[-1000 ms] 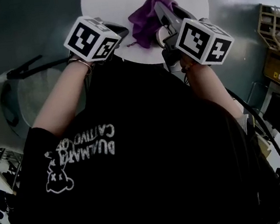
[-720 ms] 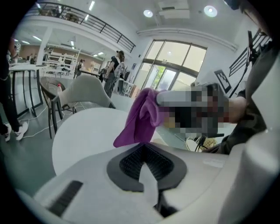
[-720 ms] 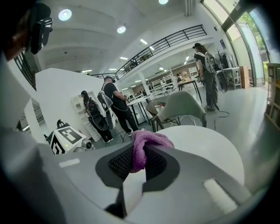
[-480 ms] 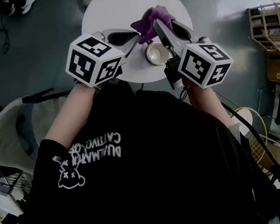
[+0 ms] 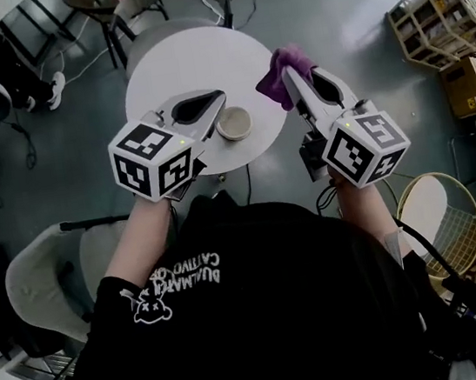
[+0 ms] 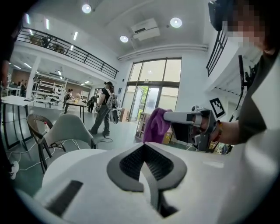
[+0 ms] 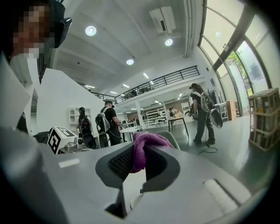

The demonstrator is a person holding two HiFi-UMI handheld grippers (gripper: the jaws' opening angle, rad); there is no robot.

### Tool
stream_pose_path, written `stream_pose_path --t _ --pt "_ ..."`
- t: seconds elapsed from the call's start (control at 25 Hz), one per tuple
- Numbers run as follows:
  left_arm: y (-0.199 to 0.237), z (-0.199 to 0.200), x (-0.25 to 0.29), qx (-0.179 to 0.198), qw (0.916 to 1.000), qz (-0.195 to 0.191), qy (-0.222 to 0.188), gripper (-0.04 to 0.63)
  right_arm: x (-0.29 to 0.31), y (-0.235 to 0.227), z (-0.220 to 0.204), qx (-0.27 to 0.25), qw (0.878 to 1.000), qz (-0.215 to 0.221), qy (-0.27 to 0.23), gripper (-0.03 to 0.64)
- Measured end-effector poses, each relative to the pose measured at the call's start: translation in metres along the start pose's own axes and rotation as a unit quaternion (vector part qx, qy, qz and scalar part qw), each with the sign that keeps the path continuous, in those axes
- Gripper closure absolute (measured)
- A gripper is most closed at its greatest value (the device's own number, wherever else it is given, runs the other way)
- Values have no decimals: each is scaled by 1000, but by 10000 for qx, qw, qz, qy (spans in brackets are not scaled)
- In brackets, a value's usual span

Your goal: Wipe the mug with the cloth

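**A:** so where's the mug [image 5: 234, 124] rn?

**B:** standing upright on the table [image 5: 169, 63], toward the near edge, mouth up. Nothing's touching it. The cloth [image 5: 272, 88] is bunched up off past the table's right edge, pinched in the right gripper [image 5: 291, 76], and you can see purple fabric wedged between its pads. The left gripper [image 5: 215, 102] is clamped on nothing, just beside the mug in the head view, but both of them look to be hanging well above the tabletop.

**A:** best way to do the wipe then?

**B:** my guess is use 2 hands. Open the left one, come down and grab the mug by the wall or handle so it can't skate off that near edge. Then bring the cloth in and rub round the rim and inside. Keep the squeeze on the cloth firm, since only 1 small fold looks gripped.
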State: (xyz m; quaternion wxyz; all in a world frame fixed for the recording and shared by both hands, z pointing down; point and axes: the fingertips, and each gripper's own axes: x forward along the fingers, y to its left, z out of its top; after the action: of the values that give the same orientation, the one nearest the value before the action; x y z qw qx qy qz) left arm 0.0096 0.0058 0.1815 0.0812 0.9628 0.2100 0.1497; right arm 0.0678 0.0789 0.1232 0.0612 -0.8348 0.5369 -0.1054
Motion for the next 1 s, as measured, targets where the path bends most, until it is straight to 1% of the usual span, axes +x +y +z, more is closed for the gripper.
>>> stream_pose_path --t 0.12,0.24,0.4,0.56,0.76,1.0 --pt "-42 5 9 78 9998 -142 -137 589 -46 -5 11 -54 9999 -57 -141 578" --pt "-87 4 14 59 9995 -253 -166 589 -91 -8 8 50 9998 -172 -98 578" --pt "-143 8 19 -37 9988 -400 -273 589 -139 -14 -5 238 9991 -336 68 578" --pt "-197 -10 28 67 9988 -381 -295 589 -192 -28 -30 281 9986 -438 113 580" --pt "-236 -28 35 95 9990 -363 -222 589 -231 -39 -52 194 9986 -458 166 583" --pt "-260 -25 40 207 9988 -335 -296 589 -254 -52 -49 152 9985 -510 93 583"
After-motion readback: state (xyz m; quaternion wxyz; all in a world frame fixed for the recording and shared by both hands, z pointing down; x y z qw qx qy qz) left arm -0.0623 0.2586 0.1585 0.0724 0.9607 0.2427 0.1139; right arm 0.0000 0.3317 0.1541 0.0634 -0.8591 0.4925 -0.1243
